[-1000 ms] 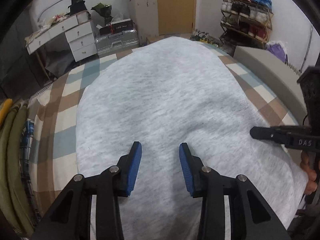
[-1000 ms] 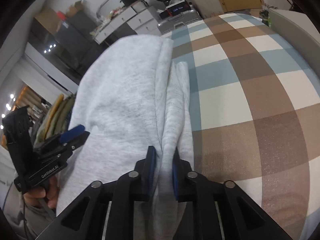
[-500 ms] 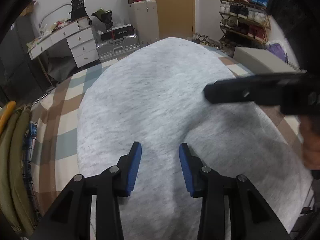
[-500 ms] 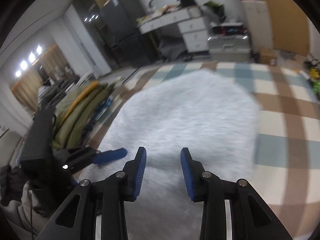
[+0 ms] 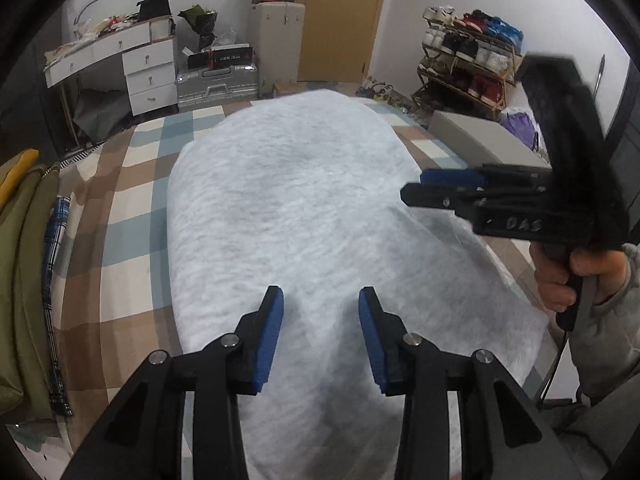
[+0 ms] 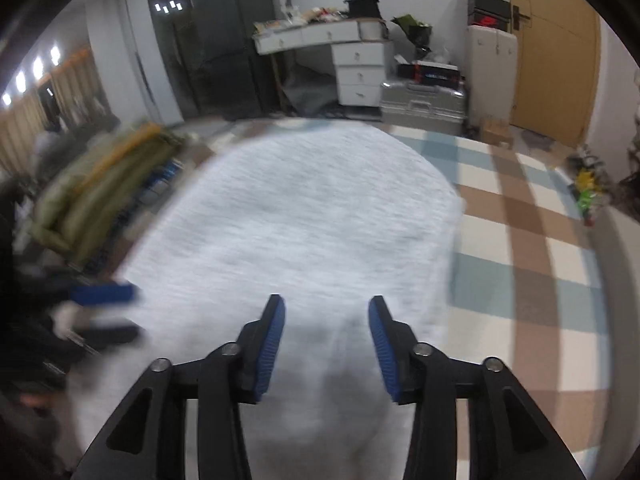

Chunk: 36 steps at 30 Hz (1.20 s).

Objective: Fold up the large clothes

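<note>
The grey sweatshirt lies folded flat on the checked bed cover. Both grippers hover over its near end, the left gripper and right gripper each wide open with nothing in them. Green jackets are piled on the left; a white desk, silver suitcase and shoe rack stand past the bed.

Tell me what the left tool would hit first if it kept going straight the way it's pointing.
Most likely the grey garment: the left tool is open and aimed along it, and the cloth fills the view ahead. How high it hovers above the fabric is unclear.
</note>
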Tool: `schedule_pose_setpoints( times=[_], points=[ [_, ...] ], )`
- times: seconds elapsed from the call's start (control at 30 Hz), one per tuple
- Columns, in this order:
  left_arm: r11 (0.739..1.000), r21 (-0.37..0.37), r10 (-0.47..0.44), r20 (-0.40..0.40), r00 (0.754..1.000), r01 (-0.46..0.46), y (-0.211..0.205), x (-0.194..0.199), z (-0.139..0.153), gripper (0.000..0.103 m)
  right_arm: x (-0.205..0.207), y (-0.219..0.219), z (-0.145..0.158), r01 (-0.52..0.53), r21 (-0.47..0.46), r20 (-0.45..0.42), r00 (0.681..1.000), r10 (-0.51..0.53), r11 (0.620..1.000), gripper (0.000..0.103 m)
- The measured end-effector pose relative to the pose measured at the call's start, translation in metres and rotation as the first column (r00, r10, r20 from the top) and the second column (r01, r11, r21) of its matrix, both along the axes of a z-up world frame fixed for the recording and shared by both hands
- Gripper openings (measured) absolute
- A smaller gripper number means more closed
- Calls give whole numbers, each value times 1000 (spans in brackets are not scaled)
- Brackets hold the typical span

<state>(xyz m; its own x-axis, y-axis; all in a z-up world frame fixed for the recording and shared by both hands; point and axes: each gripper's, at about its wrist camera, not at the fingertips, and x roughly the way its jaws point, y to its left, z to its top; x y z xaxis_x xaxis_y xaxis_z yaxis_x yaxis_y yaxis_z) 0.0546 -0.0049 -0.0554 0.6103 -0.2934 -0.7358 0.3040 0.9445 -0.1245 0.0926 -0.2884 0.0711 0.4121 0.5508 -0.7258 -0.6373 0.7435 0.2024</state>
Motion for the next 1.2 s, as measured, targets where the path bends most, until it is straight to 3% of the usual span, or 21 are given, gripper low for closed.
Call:
schedule_pose_setpoints(
  times=[0.1, 0.17, 0.3, 0.43, 0.53, 0.6, 0.7, 0.83, 0.87, 0.93, 1.0, 1.1, 1.2],
  points=[
    [1000, -2, 8, 20, 1000, -8, 4, 3, -15, 36, -9, 24, -1, -88, 92, -53, 994, 94, 992, 51],
    [1000, -26, 6, 29, 1000, -5, 8, 3, -17, 36, -1, 47, -29, -89, 33, -135, 986, 93, 995, 51],
    [998, -67, 14, 35, 999, -12, 12, 1, -16, 35, -6, 45, -37, -112, -23, -49, 993, 111, 993, 50],
    [998, -69, 14, 40, 999, -12, 10, 2, -14, 36, -8, 24, -39, -92, -5, -67, 994, 92, 996, 50],
    [997, -76, 16, 38, 999, -13, 10, 0, -14, 36, -5, 0, -44, -1, -37, -65, 998, -1, 999, 49],
    [998, -66, 20, 37, 999, -18, 7, 0, -14, 36, -4, -9, -41, 12, -8, -94, 995, -13, 1000, 41],
    [999, -36, 41, 25, 999, -40, 3, 0, -7, 36, -11, -2, -29, 16, -69, -55, 998, -20, 997, 41],
    [998, 10, 65, 49, 997, -66, 2, -3, -1, 37, -19, 12, -12, -60, 11, -38, 997, 60, 998, 41],
    [998, 18, 67, 28, 997, -68, 4, 1, -10, 37, -19, 19, -17, -73, 4, -45, 996, 73, 997, 41],
    [999, 7, 45, 57, 997, -45, 6, 0, -21, 36, -16, 30, -40, -78, -35, -67, 995, 76, 996, 40],
    [999, 7, 37, 71, 997, -38, 6, -3, -20, 36, -12, 24, -42, -83, -1, -60, 995, 83, 997, 40],
    [999, -3, 50, 67, 996, -50, 6, -3, -18, 36, -10, 9, -36, -1, -60, -66, 998, -3, 998, 41],
    [999, -10, 50, 82, 995, -49, 7, -7, -15, 37, -23, -8, -21, -20, 17, -95, 995, 22, 1000, 41]
  ],
)
